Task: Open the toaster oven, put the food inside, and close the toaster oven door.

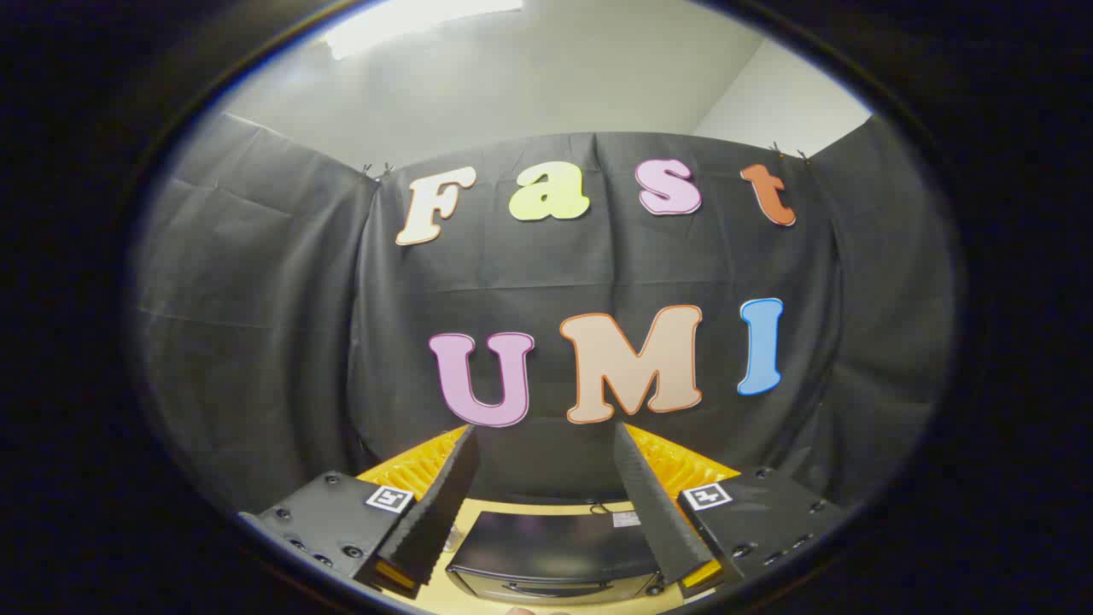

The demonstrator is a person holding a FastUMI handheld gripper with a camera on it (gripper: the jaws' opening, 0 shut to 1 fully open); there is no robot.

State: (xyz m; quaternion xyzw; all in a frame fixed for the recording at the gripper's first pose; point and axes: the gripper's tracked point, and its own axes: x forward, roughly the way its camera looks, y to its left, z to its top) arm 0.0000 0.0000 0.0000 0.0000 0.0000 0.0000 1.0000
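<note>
The gripper [546,478] is hovering high with its fingers [444,504] standing wide apart and holding nothing. The oven [551,551] is sitting well below and between them on the tabletop [478,512], its door apparently closed, with what looks like a handle facing near. The gripper is pointing mostly at the far cloth wall [256,325], so the oven is lying low in the view. Judging from here, the descent is carrying the risk: coming down without tilting toward the handle could strike the oven top or miss the handle altogether.
</note>
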